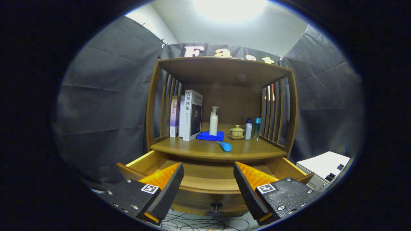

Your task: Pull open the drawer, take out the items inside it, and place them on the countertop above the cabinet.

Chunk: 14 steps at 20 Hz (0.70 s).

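Note:
The wooden cabinet's drawer (210, 179) stands pulled out toward me, its small dark knob (215, 207) low on the front panel between my fingers. What I see of the drawer's inside is bare wood. On the countertop (253, 149) above it lies a blue tube (225, 146), just beyond the drawer. My gripper (208, 187) is open, hovering over the drawer's front, with nothing between its fingers.
On the countertop stand books (189, 115) at the left, a white pump bottle (214, 121) on a folded blue cloth (210, 136), a lidded tea cup (237, 132) and two small bottles (252, 128). A white box (324, 165) sits right of the cabinet. Cables (199, 223) lie on the floor.

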{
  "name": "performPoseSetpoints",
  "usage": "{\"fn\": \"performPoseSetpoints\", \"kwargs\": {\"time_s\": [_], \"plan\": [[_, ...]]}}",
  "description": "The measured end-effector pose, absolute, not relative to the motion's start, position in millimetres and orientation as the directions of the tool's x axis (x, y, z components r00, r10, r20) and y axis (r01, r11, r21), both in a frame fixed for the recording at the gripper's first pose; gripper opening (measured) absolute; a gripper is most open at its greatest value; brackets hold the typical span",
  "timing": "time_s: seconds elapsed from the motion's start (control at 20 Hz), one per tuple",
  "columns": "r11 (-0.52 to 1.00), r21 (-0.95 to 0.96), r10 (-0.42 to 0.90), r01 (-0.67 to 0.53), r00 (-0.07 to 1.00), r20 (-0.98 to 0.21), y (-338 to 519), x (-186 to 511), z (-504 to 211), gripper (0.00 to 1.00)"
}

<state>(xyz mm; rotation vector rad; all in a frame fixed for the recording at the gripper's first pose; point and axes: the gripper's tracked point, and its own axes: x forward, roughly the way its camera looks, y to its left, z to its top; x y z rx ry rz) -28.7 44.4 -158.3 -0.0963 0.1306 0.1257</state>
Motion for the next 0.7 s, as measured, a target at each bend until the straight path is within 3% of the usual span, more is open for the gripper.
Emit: {"fn": "performPoseSetpoints", "kwargs": {"time_s": [0.25, 0.7], "plan": [[0.989, -0.064, 0.121, -0.135, 0.974, -0.192, 45.8, -49.5, -196.4, 0.95], [0.999, -0.019, 0.031, -0.037, 0.967, -0.254, 17.4, -34.4, -232.6, 0.95]]}}
